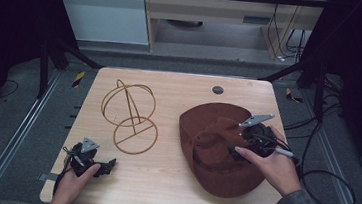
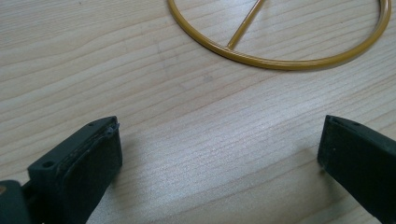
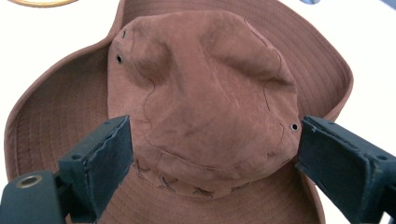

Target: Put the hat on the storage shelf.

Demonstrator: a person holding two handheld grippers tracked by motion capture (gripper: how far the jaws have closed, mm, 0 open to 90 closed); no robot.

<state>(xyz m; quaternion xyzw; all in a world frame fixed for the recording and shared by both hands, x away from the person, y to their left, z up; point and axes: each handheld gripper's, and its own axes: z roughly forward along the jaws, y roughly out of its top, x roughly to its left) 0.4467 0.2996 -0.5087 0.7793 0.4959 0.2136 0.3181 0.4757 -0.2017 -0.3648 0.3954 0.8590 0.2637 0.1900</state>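
A brown suede wide-brim hat lies on the right half of the wooden table. My right gripper hovers over its crown, open, one jaw on either side of the crown and close to it. A gold wire hat stand with a round base ring stands at the table's centre left. My left gripper rests low over bare wood near the front left, open, with nothing between its jaws; the stand's base ring lies just beyond them.
A small dark round grommet sits in the tabletop near the far edge. Cables trail off the right side. Metal frame rails run along both sides of the table.
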